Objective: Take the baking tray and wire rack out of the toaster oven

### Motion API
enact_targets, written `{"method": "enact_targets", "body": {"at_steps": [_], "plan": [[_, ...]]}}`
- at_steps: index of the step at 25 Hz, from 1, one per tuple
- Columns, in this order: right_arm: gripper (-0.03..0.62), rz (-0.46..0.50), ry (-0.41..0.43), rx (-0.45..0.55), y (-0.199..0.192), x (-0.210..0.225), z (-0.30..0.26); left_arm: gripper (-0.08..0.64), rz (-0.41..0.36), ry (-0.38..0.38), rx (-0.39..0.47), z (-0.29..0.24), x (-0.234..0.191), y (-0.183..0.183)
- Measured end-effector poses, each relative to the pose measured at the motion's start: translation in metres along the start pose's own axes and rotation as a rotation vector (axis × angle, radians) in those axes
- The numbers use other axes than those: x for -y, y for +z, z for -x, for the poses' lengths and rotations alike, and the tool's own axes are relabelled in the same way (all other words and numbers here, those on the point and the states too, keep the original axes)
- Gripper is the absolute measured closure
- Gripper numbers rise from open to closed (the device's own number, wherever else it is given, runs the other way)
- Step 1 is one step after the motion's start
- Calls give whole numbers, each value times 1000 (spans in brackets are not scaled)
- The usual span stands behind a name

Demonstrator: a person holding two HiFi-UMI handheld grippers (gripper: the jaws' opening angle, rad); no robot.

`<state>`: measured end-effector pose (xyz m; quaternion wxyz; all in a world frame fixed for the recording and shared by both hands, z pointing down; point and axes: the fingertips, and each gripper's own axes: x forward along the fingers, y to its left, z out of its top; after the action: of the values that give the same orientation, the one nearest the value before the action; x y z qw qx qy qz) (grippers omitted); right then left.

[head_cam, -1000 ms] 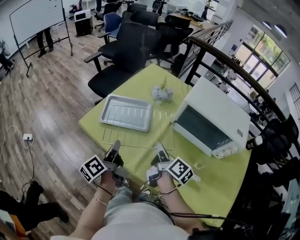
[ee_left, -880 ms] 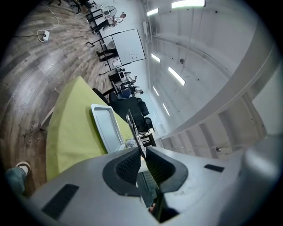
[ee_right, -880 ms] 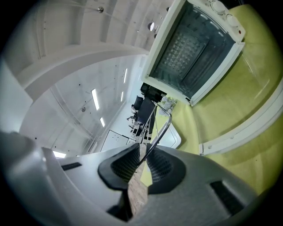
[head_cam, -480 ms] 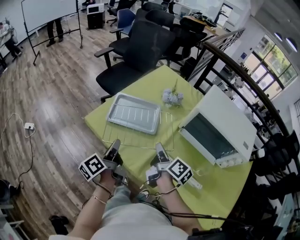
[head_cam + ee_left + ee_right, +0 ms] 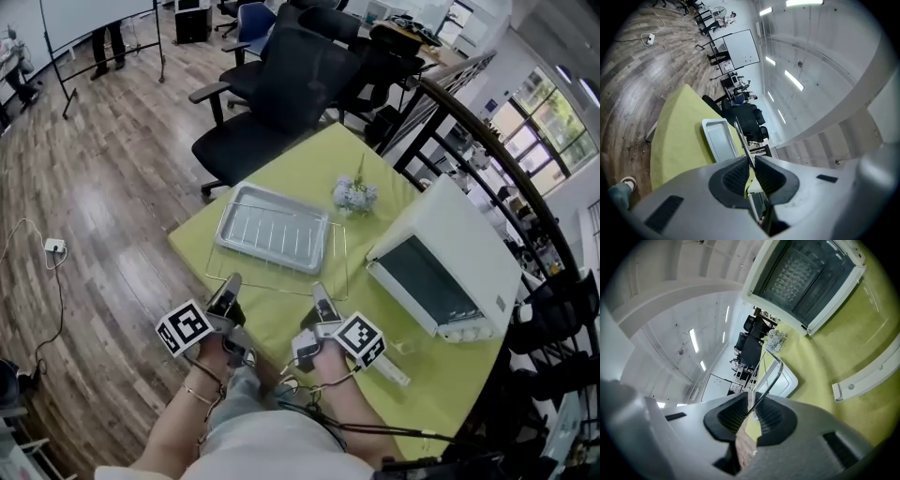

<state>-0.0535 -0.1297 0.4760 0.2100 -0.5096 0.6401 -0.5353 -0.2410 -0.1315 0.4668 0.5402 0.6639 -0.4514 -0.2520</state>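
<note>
The wire rack (image 5: pixel 338 265) hangs low over the yellow-green table (image 5: pixel 197 242), and both grippers hold its near edge. My left gripper (image 5: pixel 230 284) is shut on the rack's wire (image 5: pixel 740 136). My right gripper (image 5: pixel 320 292) is shut on the wire (image 5: pixel 774 370) too. The silver baking tray (image 5: pixel 272 228) lies on the table past the grippers; the rack's far part overlaps it, and I cannot tell whether they touch. The tray also shows in the left gripper view (image 5: pixel 718 139) and the right gripper view (image 5: pixel 783 379). The white toaster oven (image 5: pixel 459 258) stands at the right, its cavity (image 5: pixel 806 273) open.
The oven's glass door (image 5: pixel 405 345) lies folded down beside my right gripper, its white handle (image 5: pixel 869 373) near the table's front. A small bunch of flowers (image 5: pixel 354 195) stands behind the tray. Black office chairs (image 5: pixel 272 103) crowd the far side; a dark railing (image 5: pixel 487 141) runs behind the oven.
Both grippers have sunk a little with the wire rack still held between them. The head view has swung, so tray and oven sit further right in the picture.
</note>
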Motion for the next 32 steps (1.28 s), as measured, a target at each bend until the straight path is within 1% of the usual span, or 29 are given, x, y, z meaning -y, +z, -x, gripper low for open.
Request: {"method": "enact_targets", "body": {"at_steps": [6, 18, 26, 32], "plan": [[548, -14, -29, 4, -1, 9, -27, 528, 15, 20, -24, -22, -18, 15], [546, -43, -72, 44, 5, 18, -74, 528, 19, 33, -83, -67, -39, 44], [546, -52, -109, 53, 7, 30, -88, 529, 38, 51, -117, -86, -55, 46], [546, -61, -134, 46, 6, 40, -94, 528, 53, 70, -127, -92, -65, 44]]}}
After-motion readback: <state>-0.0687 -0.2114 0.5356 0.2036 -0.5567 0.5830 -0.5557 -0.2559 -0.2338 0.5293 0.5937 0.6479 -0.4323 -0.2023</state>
